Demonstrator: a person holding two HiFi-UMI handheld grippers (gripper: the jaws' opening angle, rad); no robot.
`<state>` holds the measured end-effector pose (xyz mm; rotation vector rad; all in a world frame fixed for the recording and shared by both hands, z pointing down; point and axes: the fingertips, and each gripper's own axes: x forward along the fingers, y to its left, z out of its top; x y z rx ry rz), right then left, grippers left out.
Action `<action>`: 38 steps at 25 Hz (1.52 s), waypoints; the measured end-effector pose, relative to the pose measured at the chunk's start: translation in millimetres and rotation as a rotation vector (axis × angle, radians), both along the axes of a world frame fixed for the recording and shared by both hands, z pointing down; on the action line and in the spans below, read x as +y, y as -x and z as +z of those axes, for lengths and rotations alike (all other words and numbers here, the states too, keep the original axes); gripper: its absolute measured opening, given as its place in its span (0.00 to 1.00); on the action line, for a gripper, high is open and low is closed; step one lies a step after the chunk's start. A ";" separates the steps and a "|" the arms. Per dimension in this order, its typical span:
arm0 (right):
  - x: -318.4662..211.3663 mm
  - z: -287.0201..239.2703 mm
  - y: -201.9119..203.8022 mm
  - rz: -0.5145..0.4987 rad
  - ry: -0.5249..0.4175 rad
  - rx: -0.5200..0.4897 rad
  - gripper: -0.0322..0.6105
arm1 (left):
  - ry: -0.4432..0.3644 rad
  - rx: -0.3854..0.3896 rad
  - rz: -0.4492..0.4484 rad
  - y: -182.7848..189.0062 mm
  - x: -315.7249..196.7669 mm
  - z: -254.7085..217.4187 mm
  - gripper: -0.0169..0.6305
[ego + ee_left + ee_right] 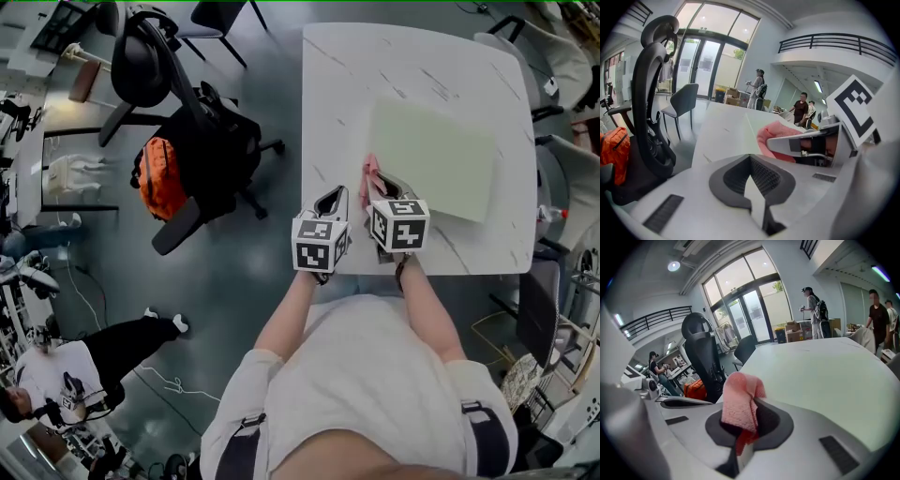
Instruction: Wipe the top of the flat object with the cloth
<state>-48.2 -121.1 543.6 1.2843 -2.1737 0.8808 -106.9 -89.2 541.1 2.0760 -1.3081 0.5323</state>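
A pale green flat board (433,157) lies on the white marble table (337,84), toward its right side. My right gripper (384,190) is shut on a pink cloth (370,172), which sits at the board's near left edge. In the right gripper view the cloth (739,399) stands up bunched between the jaws of the right gripper (743,423), with the green board (829,373) stretching ahead. My left gripper (331,201) hovers just left of it over bare table, its jaws together with nothing between them. The left gripper view shows the pink cloth (774,132) to the right of the left gripper (751,161).
A black office chair (173,112) with an orange bag (154,176) stands left of the table. Grey chairs (562,56) crowd the right side. A person (66,375) is on the floor at lower left. The table's near edge runs just behind both grippers.
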 end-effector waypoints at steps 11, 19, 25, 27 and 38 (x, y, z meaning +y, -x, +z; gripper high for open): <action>13.2 -43.4 -36.8 0.056 -0.115 0.008 0.09 | -0.104 0.015 0.060 -9.3 8.8 -39.8 0.04; 40.2 -86.0 -96.2 0.166 -0.203 0.031 0.09 | -0.191 0.015 0.151 -34.6 11.3 -74.6 0.04; 65.1 -118.0 -138.2 0.225 -0.275 0.069 0.09 | -0.264 0.035 0.211 -59.2 16.4 -106.6 0.04; 74.7 -128.6 -150.6 0.245 -0.300 0.072 0.09 | -0.291 0.043 0.227 -67.0 19.9 -117.5 0.04; 114.2 -181.7 -189.5 0.316 -0.426 0.084 0.09 | -0.413 0.052 0.261 -82.8 38.4 -166.8 0.04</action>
